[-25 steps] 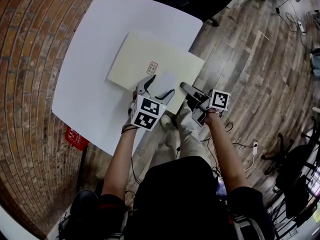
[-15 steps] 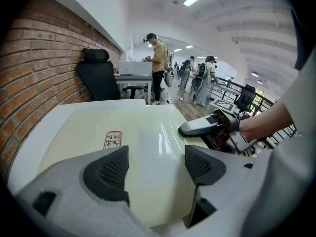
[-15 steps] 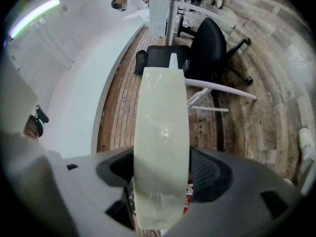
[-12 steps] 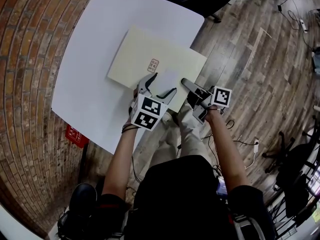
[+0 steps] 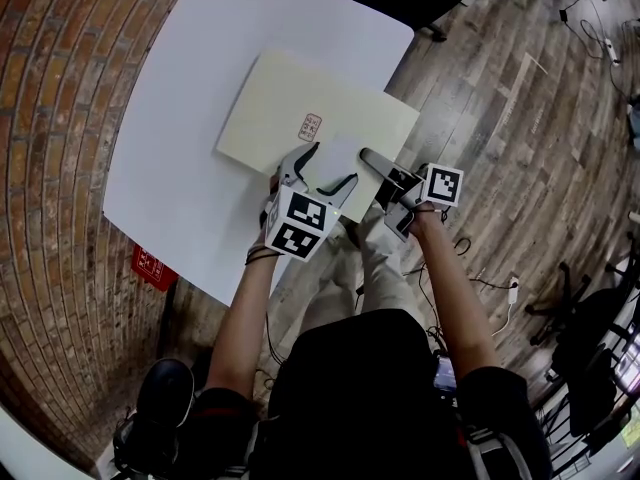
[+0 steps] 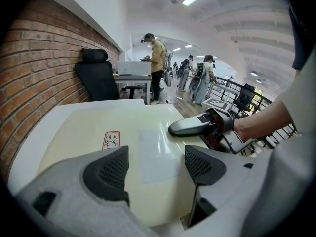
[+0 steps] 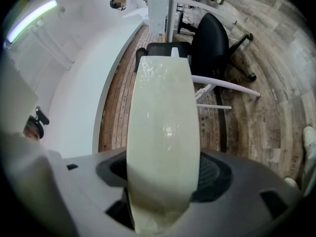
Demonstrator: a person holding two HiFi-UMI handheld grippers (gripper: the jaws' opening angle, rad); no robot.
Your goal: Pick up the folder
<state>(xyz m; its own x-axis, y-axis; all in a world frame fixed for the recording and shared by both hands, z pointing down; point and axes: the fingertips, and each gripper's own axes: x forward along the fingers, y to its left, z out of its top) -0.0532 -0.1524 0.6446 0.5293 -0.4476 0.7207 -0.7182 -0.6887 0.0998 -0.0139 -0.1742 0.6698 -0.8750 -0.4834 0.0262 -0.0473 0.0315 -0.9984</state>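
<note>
The right claw (image 7: 163, 177) is clamped on the near right edge of the flat, pale cream folder (image 7: 163, 112), whose sheet runs edge-on between the two dark ribbed pads. In the head view this claw (image 5: 372, 158) reaches in from the right, the right hand (image 5: 425, 218) behind it and the forearm stretched forward from the body. The left claw (image 6: 155, 167) stands wide, its jaws spread over the folder's near part with only the folder's surface (image 6: 163, 127) below them; the left forearm also extends forward, just beside the right. The folder (image 5: 300, 118) carries a small red-bordered label (image 5: 309, 126) and lies on the white, round-cornered counter (image 5: 180, 148), its right corner jutting past the counter's edge over the grey wood-plank floor (image 5: 500, 118).
</note>
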